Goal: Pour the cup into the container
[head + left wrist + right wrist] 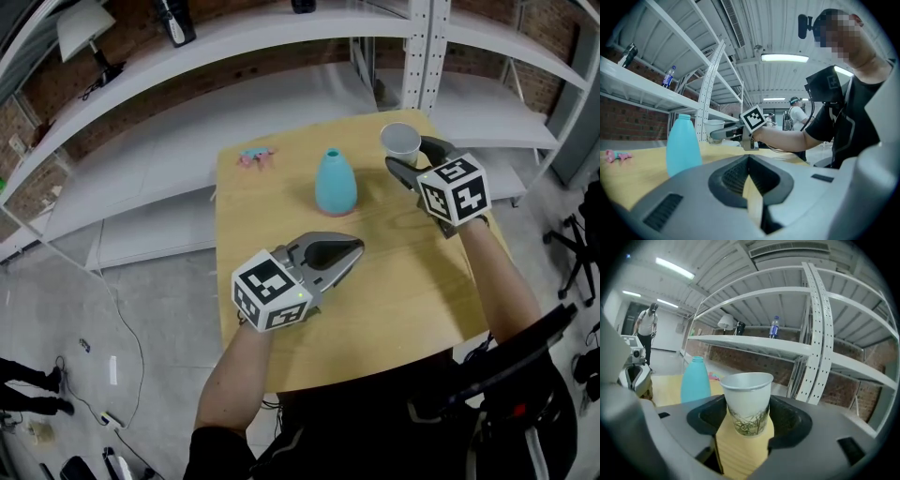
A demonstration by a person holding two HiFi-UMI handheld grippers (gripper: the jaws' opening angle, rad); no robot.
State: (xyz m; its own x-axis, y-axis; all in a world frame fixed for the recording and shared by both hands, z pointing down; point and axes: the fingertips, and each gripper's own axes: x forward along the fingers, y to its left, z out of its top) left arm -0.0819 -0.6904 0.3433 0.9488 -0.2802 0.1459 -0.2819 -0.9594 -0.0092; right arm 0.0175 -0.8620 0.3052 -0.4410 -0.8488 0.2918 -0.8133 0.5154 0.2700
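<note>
A white paper cup (401,141) with a green grass print stands upright near the far right corner of the wooden table (394,291). My right gripper (406,156) has one jaw on each side of the cup (747,401) and is shut on it. The container, a light blue bottle (335,183) with a narrow open neck, stands upright mid-table, to the left of the cup. In the right gripper view the bottle (696,380) shows behind and left of the cup. My left gripper (349,249) rests low over the table in front of the bottle (683,146), shut and holding nothing.
A small pink and blue object (255,156) lies at the table's far left corner. White metal shelving (281,56) runs behind the table, with a bottle and a lamp on it. A black chair base (572,246) stands on the floor at right. Cables lie on the floor at left.
</note>
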